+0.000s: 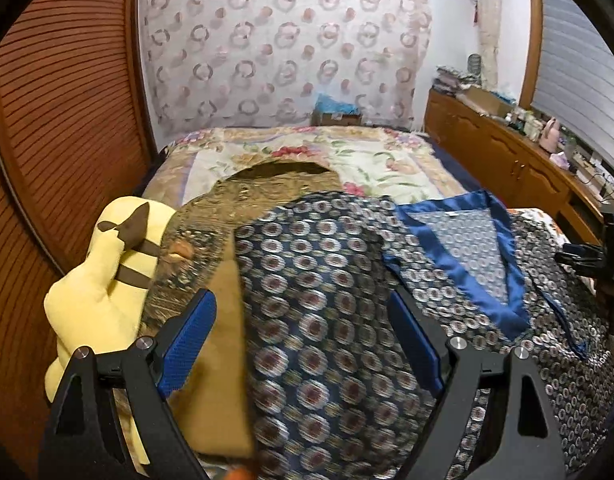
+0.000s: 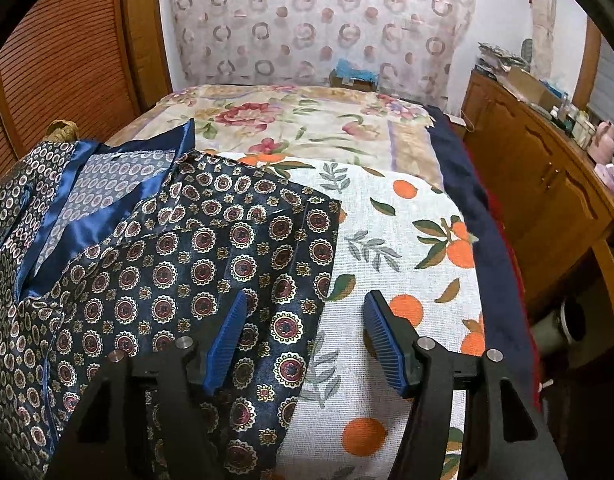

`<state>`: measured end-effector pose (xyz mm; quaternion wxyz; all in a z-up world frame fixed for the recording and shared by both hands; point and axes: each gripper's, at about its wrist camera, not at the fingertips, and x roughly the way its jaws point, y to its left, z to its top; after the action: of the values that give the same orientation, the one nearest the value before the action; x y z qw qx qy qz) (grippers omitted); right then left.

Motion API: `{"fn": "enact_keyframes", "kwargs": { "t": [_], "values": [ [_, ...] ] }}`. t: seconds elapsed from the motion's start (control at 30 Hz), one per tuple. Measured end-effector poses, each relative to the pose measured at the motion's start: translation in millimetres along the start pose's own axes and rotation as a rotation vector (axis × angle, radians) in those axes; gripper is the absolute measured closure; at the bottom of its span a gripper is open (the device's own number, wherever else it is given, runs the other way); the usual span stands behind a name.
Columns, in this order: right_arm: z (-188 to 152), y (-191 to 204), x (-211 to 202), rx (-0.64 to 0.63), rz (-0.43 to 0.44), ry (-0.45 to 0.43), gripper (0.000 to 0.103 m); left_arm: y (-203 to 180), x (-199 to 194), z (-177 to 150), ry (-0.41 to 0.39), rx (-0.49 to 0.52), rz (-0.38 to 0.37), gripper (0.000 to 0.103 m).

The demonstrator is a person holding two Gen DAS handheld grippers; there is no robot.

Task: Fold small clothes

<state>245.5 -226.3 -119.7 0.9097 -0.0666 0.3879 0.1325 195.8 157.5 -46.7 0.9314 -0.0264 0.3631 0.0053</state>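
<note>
A dark navy shirt with round medallion print and a shiny blue collar (image 1: 459, 256) lies spread on the bed; its left sleeve (image 1: 319, 320) runs between my fingers. My left gripper (image 1: 303, 340) is open and hovers over that sleeve. In the right wrist view the same shirt (image 2: 167, 264) lies at the left, its right edge over an orange-print cloth (image 2: 407, 248). My right gripper (image 2: 305, 332) is open, straddling the shirt's right edge. A brown-gold garment (image 1: 227, 216) lies under the shirt at the left.
A yellow plush toy (image 1: 103, 276) sits at the bed's left edge by a wooden louvred door (image 1: 59, 120). A floral bedspread (image 2: 299, 120) covers the far bed. A wooden cabinet (image 2: 547, 176) with clutter runs along the right. A black stand (image 1: 603, 256) shows at the right.
</note>
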Motion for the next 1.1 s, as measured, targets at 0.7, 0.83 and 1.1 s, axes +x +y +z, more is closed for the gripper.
{"fn": "enact_keyframes", "kwargs": {
  "t": [0.7,0.83,1.1],
  "values": [
    [1.8,-1.4,1.0,0.007,-0.006,0.004,0.032,26.6,58.5,20.6,0.181,-0.069,-0.067,0.045],
    [2.6,-1.0,2.0,0.008,-0.009,0.007,0.029,21.0,54.6,21.5,0.166,-0.057,-0.103,0.058],
    [3.7,-1.6,1.8,0.011,0.003,0.005,0.029,4.7,37.2,31.4,0.09,-0.002,-0.118,0.1]
  ]
}}
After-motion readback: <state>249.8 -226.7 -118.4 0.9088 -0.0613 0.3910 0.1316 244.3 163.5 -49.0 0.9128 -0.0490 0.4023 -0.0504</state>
